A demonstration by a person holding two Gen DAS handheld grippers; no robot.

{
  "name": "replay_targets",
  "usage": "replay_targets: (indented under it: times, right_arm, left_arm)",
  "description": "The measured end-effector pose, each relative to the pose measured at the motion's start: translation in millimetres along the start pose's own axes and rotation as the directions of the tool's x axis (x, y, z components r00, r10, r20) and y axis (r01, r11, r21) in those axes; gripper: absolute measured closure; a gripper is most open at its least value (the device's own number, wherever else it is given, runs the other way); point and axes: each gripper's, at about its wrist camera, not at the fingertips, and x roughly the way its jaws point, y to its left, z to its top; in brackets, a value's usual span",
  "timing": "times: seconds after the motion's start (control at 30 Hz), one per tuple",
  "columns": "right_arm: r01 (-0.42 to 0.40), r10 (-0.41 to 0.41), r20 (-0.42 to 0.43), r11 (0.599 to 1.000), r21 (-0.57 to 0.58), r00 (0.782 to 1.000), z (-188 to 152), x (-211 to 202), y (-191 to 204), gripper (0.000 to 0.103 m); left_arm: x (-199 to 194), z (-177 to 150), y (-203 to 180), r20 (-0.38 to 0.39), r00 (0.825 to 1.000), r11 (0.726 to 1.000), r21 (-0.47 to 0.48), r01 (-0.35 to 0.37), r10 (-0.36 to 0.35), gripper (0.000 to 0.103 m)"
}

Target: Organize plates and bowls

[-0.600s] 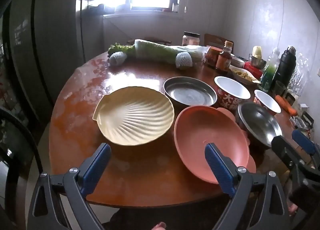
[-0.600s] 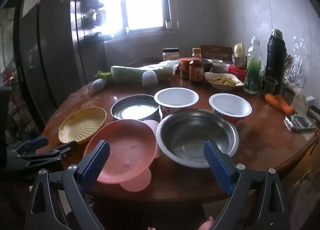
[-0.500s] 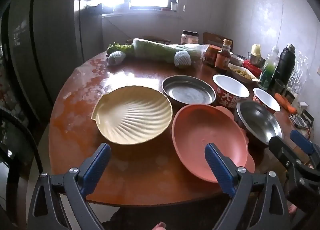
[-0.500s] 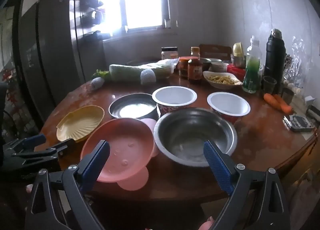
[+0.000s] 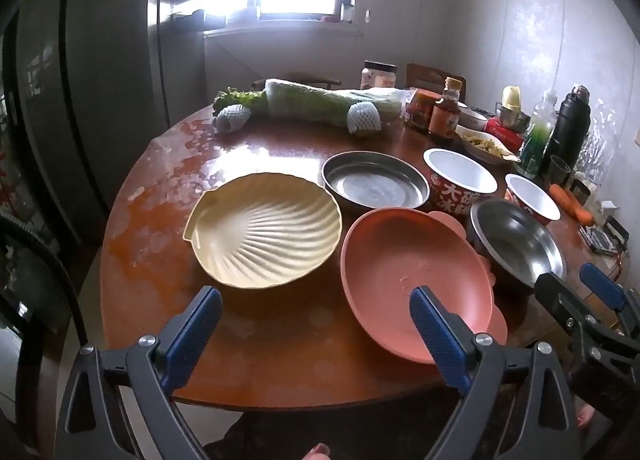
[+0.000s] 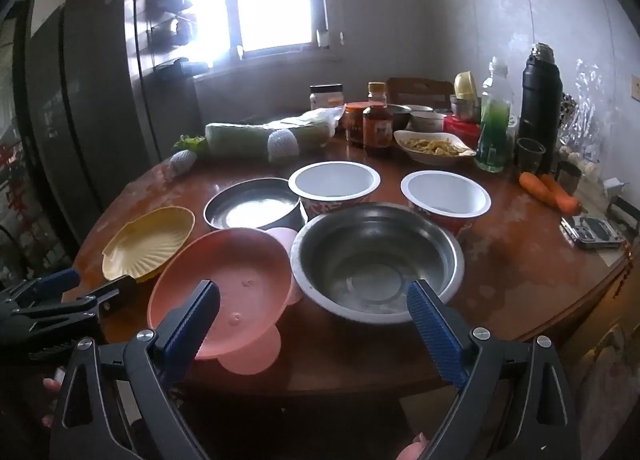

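Nothing looks sorted yet: every plate and bowl lies singly along the near half of the round bench [image 5: 256,364], and neither tool holds anything.

The left gripper [image 5: 316,320] hangs over the near edge with its jaws wide apart and empty, aimed between the two nearest plates. Leftmost is the cream shell-shaped plate [image 5: 264,227], on its own toward the near left edge. Behind and to its right sits the shallow steel dish [image 5: 374,185]. In front of that, at the near edge, the pink plate [image 5: 416,280] sits tilted; pink tabs show at its far and near rims, and I cannot tell whether they belong to it or to a second piece underneath. Just beside it on the right is the large steel bowl [image 6: 376,260], their rims close or touching. Behind stand two red paper bowls with white insides, one [image 6: 334,183] beside the steel dish and the other [image 6: 446,193] further right.

The right gripper [image 6: 314,306] also hovers at the near edge, jaws fully apart and empty, framing the gap between pink plate and steel bowl.

Judging from this, the whole job is left: plates to be stacked together and bowls nested. Jars, bottles, vegetables and a dish of food crowd the far edge.
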Motion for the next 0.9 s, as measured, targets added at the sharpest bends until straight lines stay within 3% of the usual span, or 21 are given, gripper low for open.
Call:
replay_targets:
  times: [0.9]
  right_arm:
    - [0.011,-0.011,-0.004,1.000,-0.005,1.000,0,-2,1,0.008]
  left_arm:
    - [-11,2,-7,0.020,1.000,1.000,0.015,0.005,-0.005,0.008]
